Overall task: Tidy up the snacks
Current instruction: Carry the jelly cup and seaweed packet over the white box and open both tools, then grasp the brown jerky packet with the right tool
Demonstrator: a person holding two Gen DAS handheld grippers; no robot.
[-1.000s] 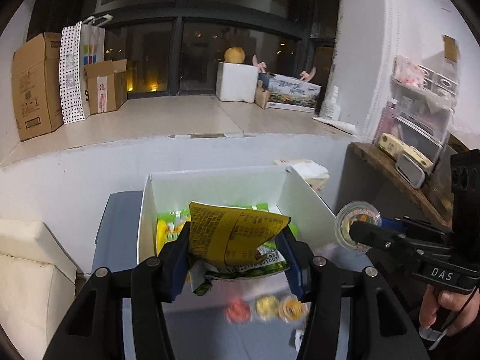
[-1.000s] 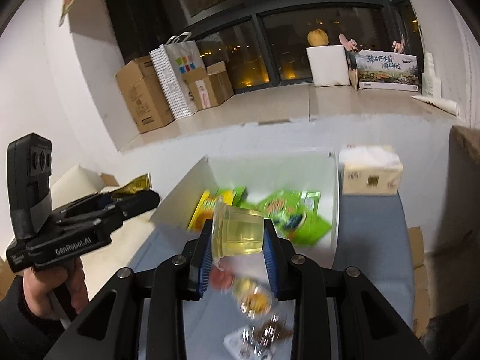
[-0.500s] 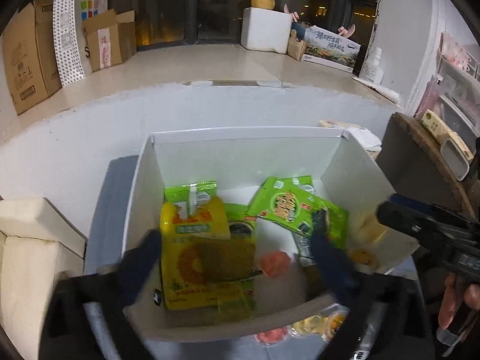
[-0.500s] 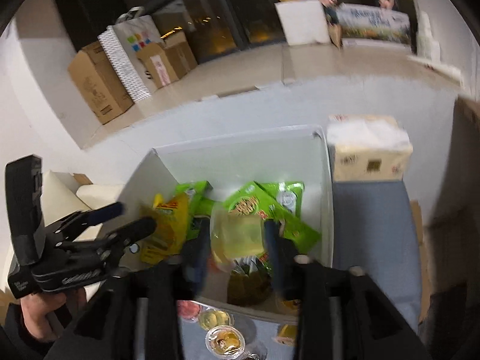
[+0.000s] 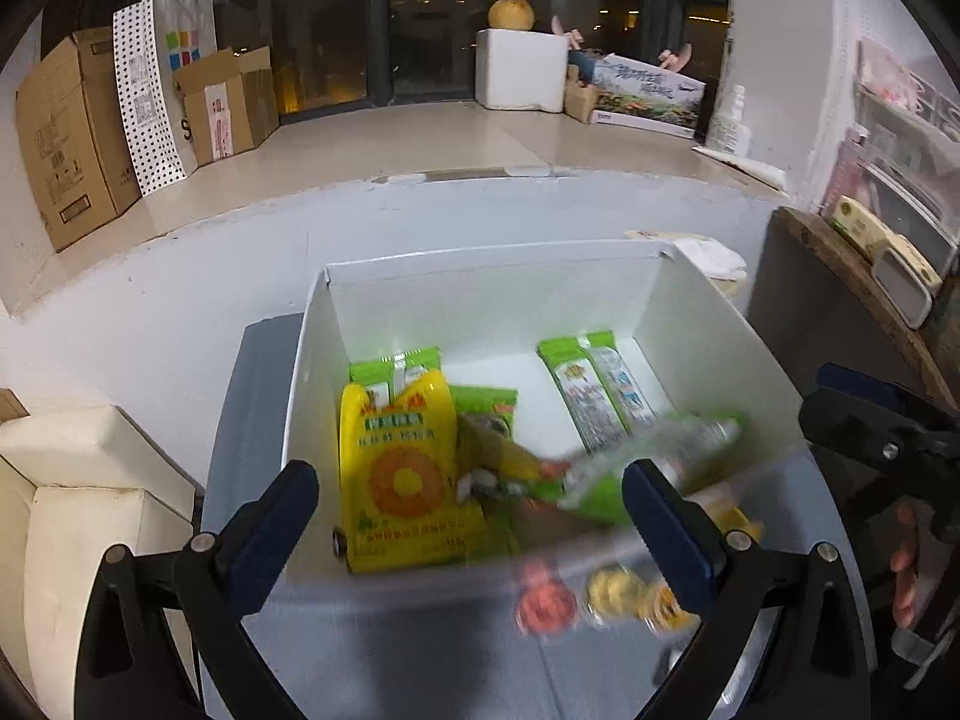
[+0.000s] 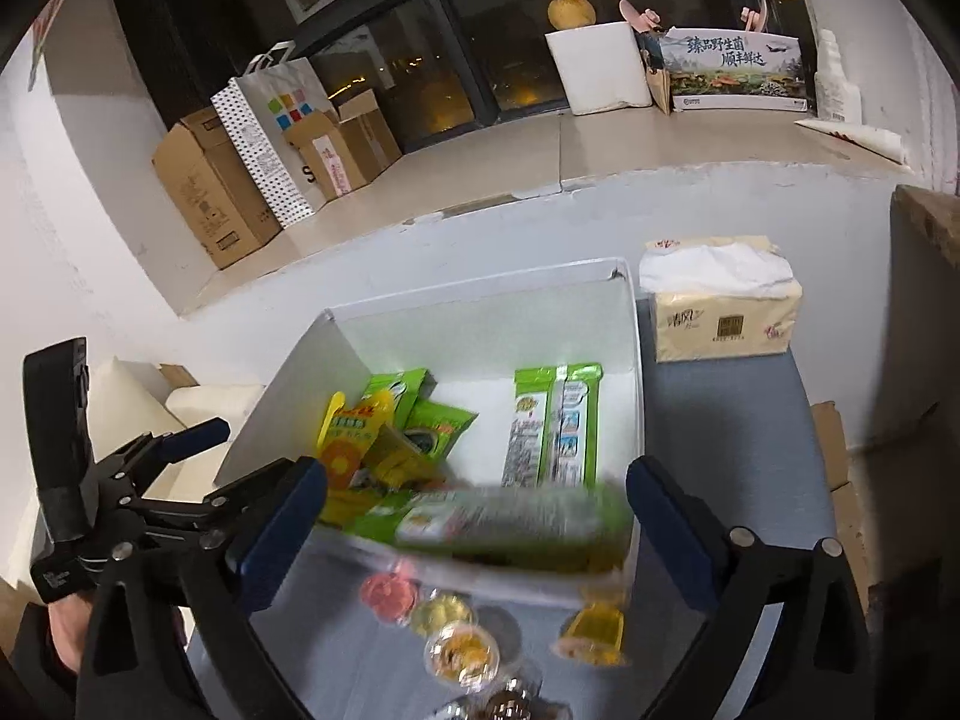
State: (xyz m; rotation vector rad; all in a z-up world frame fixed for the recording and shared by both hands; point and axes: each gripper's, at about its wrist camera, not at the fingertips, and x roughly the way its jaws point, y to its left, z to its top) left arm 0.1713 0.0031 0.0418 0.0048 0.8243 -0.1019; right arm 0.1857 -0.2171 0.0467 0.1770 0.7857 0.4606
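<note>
tissue pack (image 6: 723, 315) beside cardboard boxes (image 6: 210, 192) and paper bag (image 6: 273, 132).

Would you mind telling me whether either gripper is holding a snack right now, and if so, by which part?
Neither holds anything: the left gripper and right gripper both stand open and empty over the white box.

Motion is smearing your green packet (image 6: 510, 525) at the box's (image 6: 480, 324) near wall — possibly two packets — its print unreadable.
</note>
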